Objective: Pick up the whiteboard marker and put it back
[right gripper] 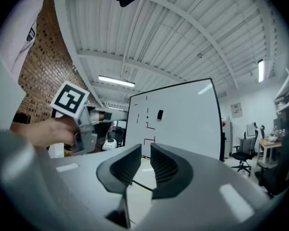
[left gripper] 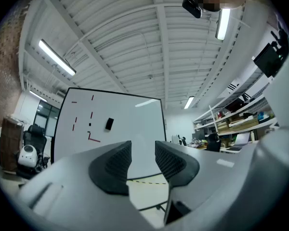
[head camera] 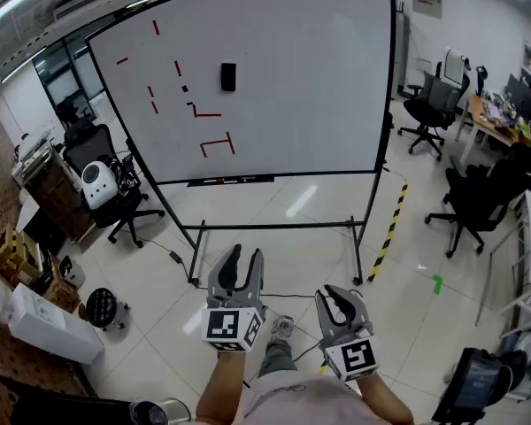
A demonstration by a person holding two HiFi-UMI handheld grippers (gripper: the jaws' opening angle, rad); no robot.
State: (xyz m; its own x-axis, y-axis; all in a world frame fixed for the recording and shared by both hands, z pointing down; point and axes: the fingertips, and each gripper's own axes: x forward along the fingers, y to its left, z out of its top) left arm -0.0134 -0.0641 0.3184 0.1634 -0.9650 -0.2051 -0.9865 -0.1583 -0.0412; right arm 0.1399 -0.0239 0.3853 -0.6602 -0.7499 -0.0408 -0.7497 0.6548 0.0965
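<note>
- I'm holding both grippers near my body, pointing at the whiteboard (head camera: pixel 292 78), which is standing well away across the floor.
- Left gripper (head camera: pixel 246 257): its own view is showing the jaws drawn in as far as they go, only a thin slit left, nothing in it.
- Right gripper (head camera: pixel 343 301): same here, the jaws are sitting pressed together and empty. It's riding just right of the left one, slightly nearer me.
- Marker (head camera: pixel 219 181): I'm reading it as the small reddish piece lying on the ledge (head camera: pixel 248 180) along the board's bottom edge, left of centre. It's too small to be sure.
- A black eraser (head camera: pixel 228 76) is sticking to the board's upper middle, with red strokes (head camera: pixel 217 140) left of it and below it.
- The board is standing on a black frame (head camera: pixel 274 228).
- Striped tape (head camera: pixel 391 224) is running along the floor at the right of the frame.
- Black chairs (head camera: pixel 425 104) are sitting far right, and another chair (head camera: pixel 115 197) far left is carrying a white device (head camera: pixel 96 180).
</note>
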